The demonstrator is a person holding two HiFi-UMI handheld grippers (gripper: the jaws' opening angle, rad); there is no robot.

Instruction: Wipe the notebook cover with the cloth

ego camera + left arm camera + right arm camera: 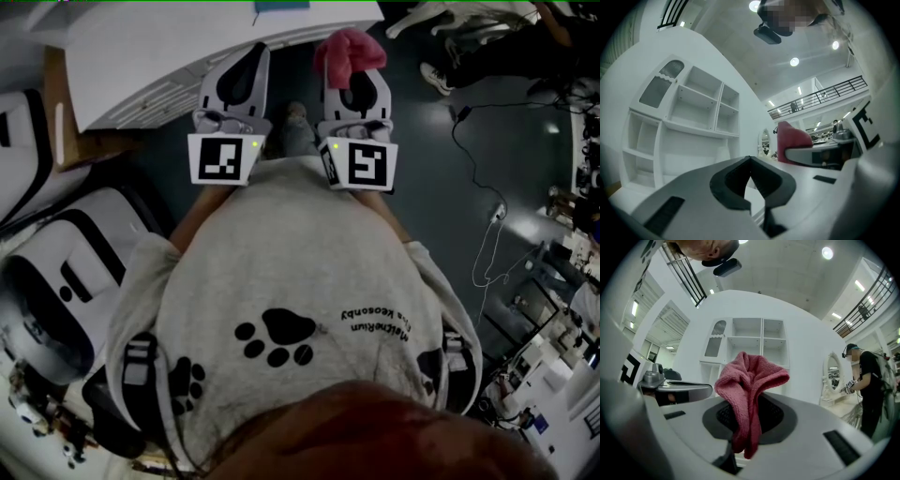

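One cloth clamped in right gripper; left gripper clenched empty; only gripper views show the shelves.

Two tools show: the left tool and the right tool. Two marker cubes ride on them, left cube and right cube. There is one pink cloth, one white shelf unit, one oval mirror, one worktop and one distant person.

We wear a grey sweatshirt with black paw prints; behind our pale grey fingers sit black-and-white marker cubes.
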